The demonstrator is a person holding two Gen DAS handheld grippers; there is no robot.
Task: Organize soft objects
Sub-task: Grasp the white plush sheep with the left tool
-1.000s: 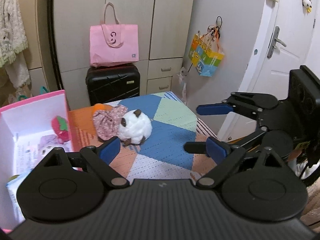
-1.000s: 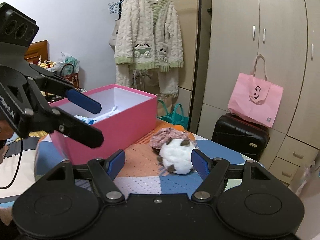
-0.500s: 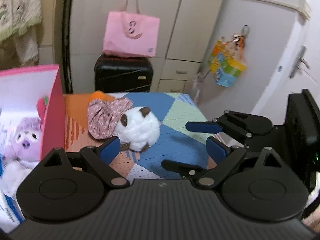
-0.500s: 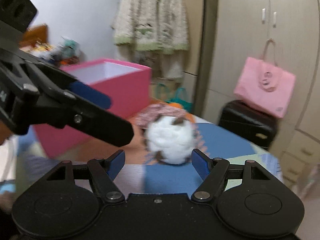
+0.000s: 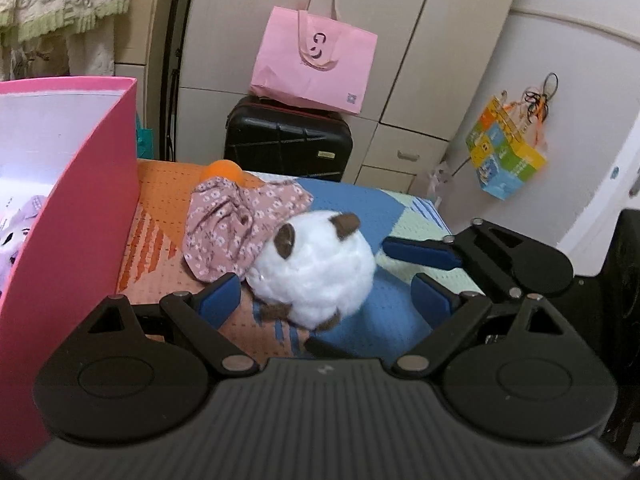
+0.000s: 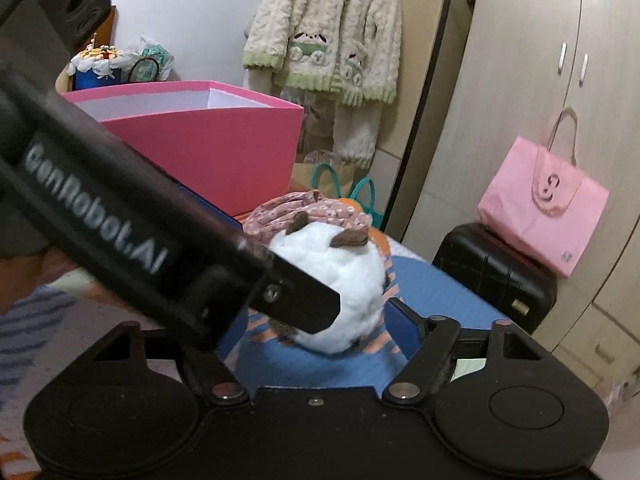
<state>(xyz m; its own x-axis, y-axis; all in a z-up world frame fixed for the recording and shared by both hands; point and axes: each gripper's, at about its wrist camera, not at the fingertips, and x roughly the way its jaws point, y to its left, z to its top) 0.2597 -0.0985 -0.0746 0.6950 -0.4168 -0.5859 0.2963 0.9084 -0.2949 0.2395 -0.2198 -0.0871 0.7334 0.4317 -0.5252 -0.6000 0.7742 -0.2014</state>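
A round white plush (image 5: 316,268) with brown ears lies on the patchwork blanket (image 5: 360,204), leaning on a pink floral cloth (image 5: 236,220). An orange ball (image 5: 222,170) peeks out behind the cloth. My left gripper (image 5: 326,300) is open, low over the blanket, with the plush just ahead between its blue fingers. My right gripper (image 6: 320,320) comes in from the right, and its jaws are opening around the plush (image 6: 340,280) without pressing on it. In the right wrist view the left gripper's black finger (image 6: 304,304) crosses in front of the plush.
An open pink box (image 5: 80,200) stands at the left on the blanket, with a purple plush (image 5: 16,232) inside. Behind the bed are a black suitcase (image 5: 288,140) with a pink bag (image 5: 316,60) on it, and wardrobes. The blanket's edge drops off at the right.
Both grippers have sunk toward the blanket and closed in on the white plush, which now looms larger. The right gripper's jaws have spread wider. The two grippers now cross near the plush.
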